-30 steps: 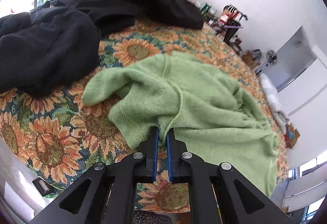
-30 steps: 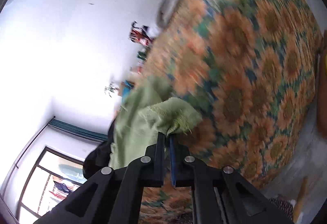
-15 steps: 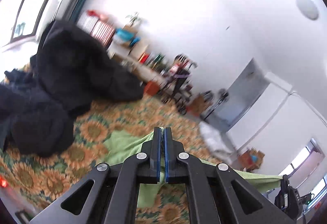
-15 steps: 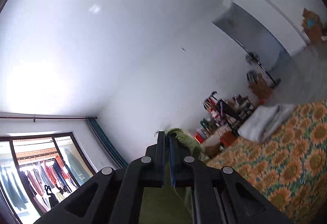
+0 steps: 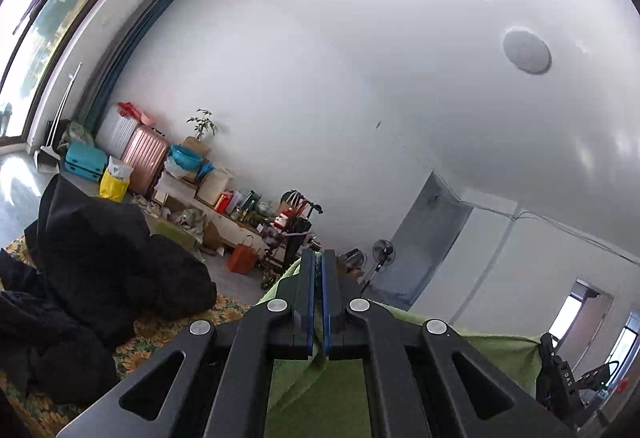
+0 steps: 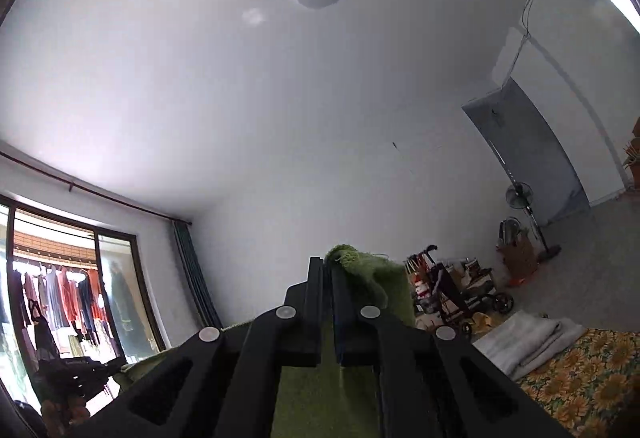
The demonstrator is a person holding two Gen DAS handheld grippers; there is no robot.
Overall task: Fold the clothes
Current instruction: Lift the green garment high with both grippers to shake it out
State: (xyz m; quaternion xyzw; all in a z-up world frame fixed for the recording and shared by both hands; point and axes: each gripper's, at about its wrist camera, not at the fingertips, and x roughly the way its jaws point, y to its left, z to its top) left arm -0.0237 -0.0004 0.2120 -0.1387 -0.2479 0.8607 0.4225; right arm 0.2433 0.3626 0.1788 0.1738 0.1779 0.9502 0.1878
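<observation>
I judged this to be the lift-and-spread step: I had the green garment [image 5: 492,348] raised off the sunflower bedspread [image 6: 592,378], both cameras tilted toward the ceiling. The left gripper [image 5: 318,266] was pinched nearly closed on a thin edge of the cloth, only a sliver of fabric between its blue-lined fingers. The right gripper [image 6: 326,270] was likewise clamped tight, a fuzzy, frayed corner bunching out above and beside its tips. The garment looked like soft, nappy terry or knit, limp enough to sag in a band between my two grips above the bedspread. The next move, I reckoned, called for pulling the grips apart to tension that top edge, then lowering it flat onto the bedspread, beside the heap of black clothing [image 5: 100,278], which lay matte and rumpled.
</observation>
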